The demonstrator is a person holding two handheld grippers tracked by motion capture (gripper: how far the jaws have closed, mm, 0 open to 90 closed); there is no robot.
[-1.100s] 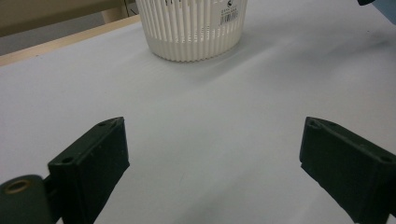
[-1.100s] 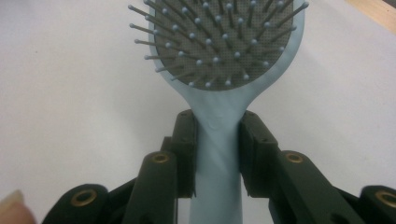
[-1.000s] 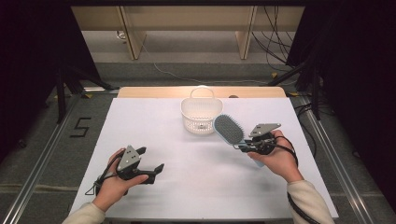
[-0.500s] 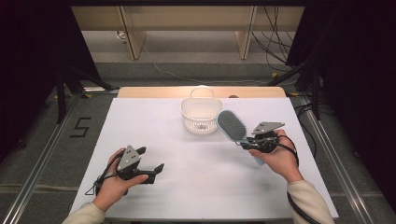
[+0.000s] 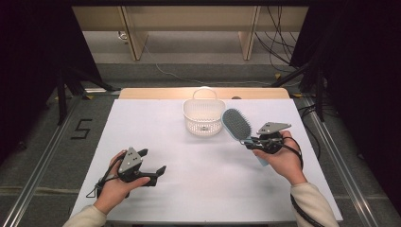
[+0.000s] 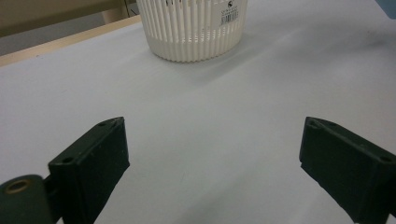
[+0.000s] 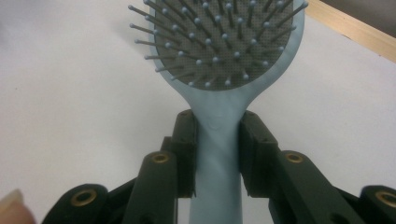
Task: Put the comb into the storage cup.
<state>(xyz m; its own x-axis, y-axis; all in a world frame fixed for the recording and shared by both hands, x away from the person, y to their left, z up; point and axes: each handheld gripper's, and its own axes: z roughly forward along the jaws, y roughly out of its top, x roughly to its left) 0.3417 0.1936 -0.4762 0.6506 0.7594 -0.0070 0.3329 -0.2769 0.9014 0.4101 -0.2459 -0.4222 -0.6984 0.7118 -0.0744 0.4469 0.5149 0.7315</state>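
From the high view, the right gripper [image 5: 249,140] holds a hairbrush [image 5: 236,124] by the neck, its bristled head raised ahead of the fingers and hanging just beside the near rim of the white basket [image 5: 203,118]. The step in hand looks like dropping the brush into that basket, so the head should clear the rim first and then tip downward, handle last. The left gripper [image 5: 153,165] rests low on the white table [image 5: 156,132], well apart from the basket, with bare surface ahead of its fingers. Beyond the basket the table ends at a wooden strip, so there is little room past it (better to approach from the near side).

In the left gripper view the jaws stand wide apart with nothing between them; the basket [image 6: 194,28] sits well ahead of the fingers [image 6: 93,158].

In the right gripper view the pads [image 7: 187,140] press on either side of the pale blue handle, just below where the hairbrush [image 7: 219,51] widens. The grip looks centred; keeping it firm should stop the head from swinging as it tips.
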